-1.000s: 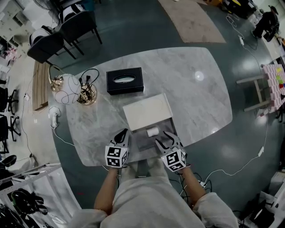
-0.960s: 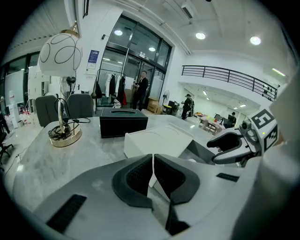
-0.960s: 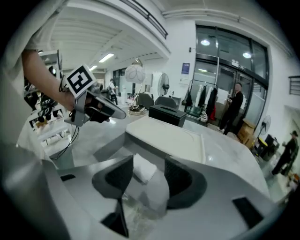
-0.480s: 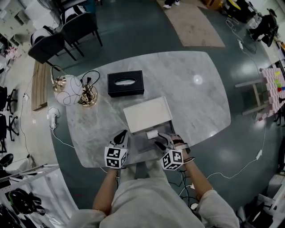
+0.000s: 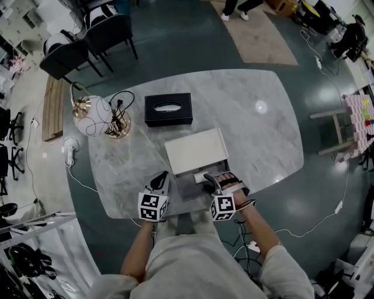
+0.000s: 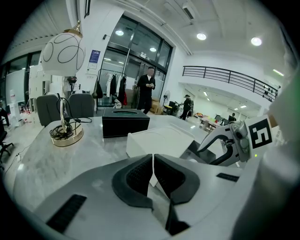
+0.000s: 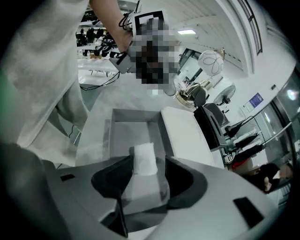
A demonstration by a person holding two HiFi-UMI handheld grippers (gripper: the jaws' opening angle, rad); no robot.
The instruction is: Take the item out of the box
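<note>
the right gripper (image 7: pixel 146 174) holds its jaws spread apart around the white item (image 7: pixel 144 158), not clamped on it, inside the open grey box (image 7: pixel 133 123) beside the white lid (image 7: pixel 187 136), while the left gripper (image 6: pixel 153 172), jaws pressed together and empty, sits over the marble table (image 5: pixel 251 117).

Right gripper moves in over the item

Over the last second the right gripper (image 5: pixel 208 182) swings in from the near right corner of the grey box (image 7: pixel 136 115) and turns leftward. Its jaws, standing apart, now have the white item (image 7: pixel 144 159) between them, where earlier its tips stood short of the item. Its marker cube (image 5: pixel 222 207) has shifted left, closer to the person's middle. At the top of the head view, a person's legs (image 5: pixel 236 7) have come in by the rug (image 5: pixel 263 41).
</note>
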